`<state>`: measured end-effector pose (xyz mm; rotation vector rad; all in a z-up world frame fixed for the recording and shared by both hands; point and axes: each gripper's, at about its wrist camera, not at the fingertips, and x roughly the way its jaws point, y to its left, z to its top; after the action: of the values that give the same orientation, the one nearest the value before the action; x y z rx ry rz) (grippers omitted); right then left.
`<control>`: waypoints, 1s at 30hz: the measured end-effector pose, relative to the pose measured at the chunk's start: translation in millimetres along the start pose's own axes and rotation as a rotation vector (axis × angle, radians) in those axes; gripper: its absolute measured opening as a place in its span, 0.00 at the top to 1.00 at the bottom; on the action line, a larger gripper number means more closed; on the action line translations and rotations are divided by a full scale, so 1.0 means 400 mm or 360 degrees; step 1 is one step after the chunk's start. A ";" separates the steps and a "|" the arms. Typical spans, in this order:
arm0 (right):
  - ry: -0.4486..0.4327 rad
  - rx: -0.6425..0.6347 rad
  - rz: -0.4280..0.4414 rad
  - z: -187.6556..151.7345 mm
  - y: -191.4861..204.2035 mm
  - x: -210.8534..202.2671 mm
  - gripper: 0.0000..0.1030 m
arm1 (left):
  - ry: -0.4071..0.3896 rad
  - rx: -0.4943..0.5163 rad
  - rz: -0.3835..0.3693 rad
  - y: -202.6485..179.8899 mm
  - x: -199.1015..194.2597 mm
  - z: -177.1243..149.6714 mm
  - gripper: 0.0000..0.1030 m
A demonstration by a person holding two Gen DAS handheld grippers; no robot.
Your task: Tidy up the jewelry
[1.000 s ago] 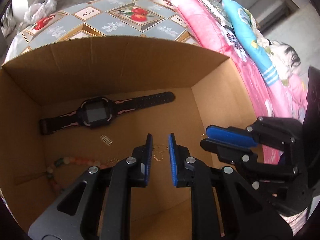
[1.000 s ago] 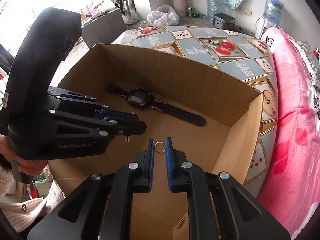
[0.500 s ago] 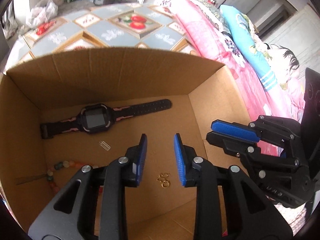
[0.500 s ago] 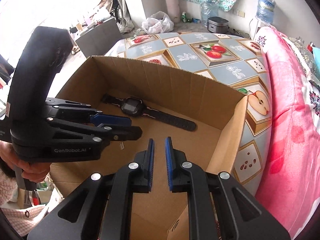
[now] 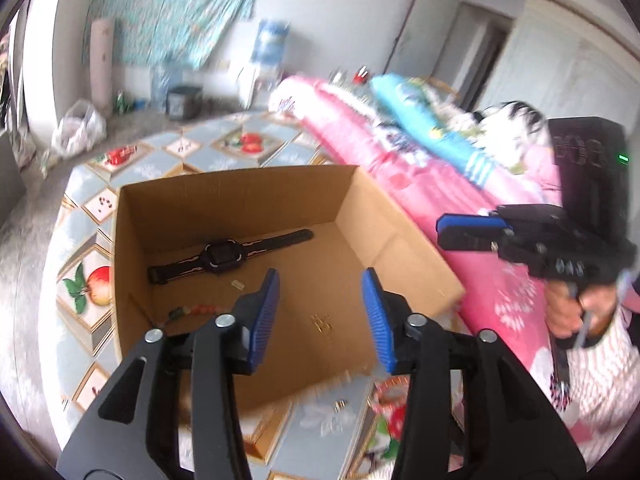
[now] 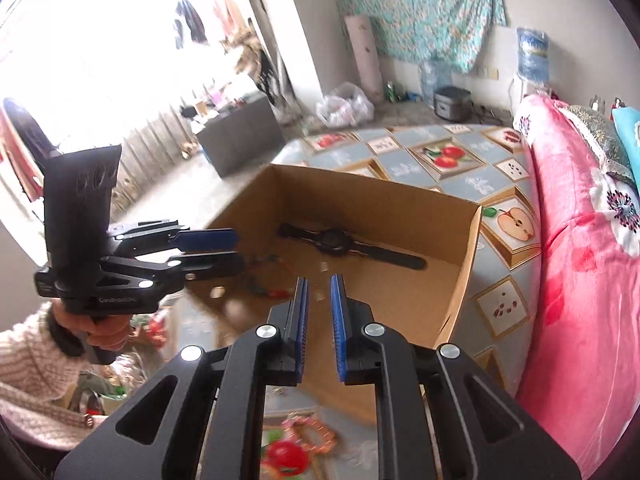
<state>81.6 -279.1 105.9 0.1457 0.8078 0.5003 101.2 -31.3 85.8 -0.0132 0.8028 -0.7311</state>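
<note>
An open cardboard box [image 5: 236, 184] [image 6: 476, 240] stands on the fruit-patterned tablecloth. On its floor lie a black watch [image 5: 222, 258] [image 6: 336, 242], a bead bracelet [image 5: 192, 310] [image 6: 276, 292], a small clip [image 5: 237, 284] and a gold earring pair [image 5: 322, 322]. My left gripper [image 5: 320, 308] [image 6: 236, 252] hovers above the box's near side; its jaws are opening and nothing is between them. My right gripper [image 6: 319, 300] [image 5: 460, 232] hangs over the box's right side with its pads nearly together and empty.
A pink-orange bracelet [image 5: 394, 384] [image 6: 310, 434] and a tiny gold piece [image 5: 340, 404] lie on the tablecloth in front of the box. A pink quilt [image 6: 580, 280] rises to the right. Hands in knitted sleeves [image 6: 24, 364] hold both grippers.
Both grippers pulled back and up out of the box. The left jaws widened and let go of the gold earrings, which now lie on the box floor. The ring at the right fingertips is gone.
</note>
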 end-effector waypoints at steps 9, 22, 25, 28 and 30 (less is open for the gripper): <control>-0.0090 0.0085 0.0177 -0.234 0.061 -0.042 0.77 | -0.0082 0.0061 -0.0131 -0.038 -0.118 -0.242 0.31; 0.0292 -0.0268 -0.0300 -0.399 0.130 0.221 0.76 | 0.0253 0.0081 0.0368 -0.029 0.101 -0.394 0.28; 0.0331 -0.0367 -0.0381 -0.401 0.141 0.243 0.78 | 0.0268 0.0129 0.0413 -0.038 0.115 -0.410 0.27; 0.0345 -0.0341 -0.0374 -0.407 0.136 0.245 0.90 | 0.0272 0.0133 0.0423 -0.040 0.120 -0.417 0.26; 0.0281 -0.0286 -0.0351 -0.396 0.124 0.222 0.91 | 0.0262 0.0143 0.0432 -0.043 0.121 -0.422 0.26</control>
<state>0.4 -202.8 -45.8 -0.1547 0.9344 0.3780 2.4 -30.1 -60.5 0.2354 0.9073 -0.5139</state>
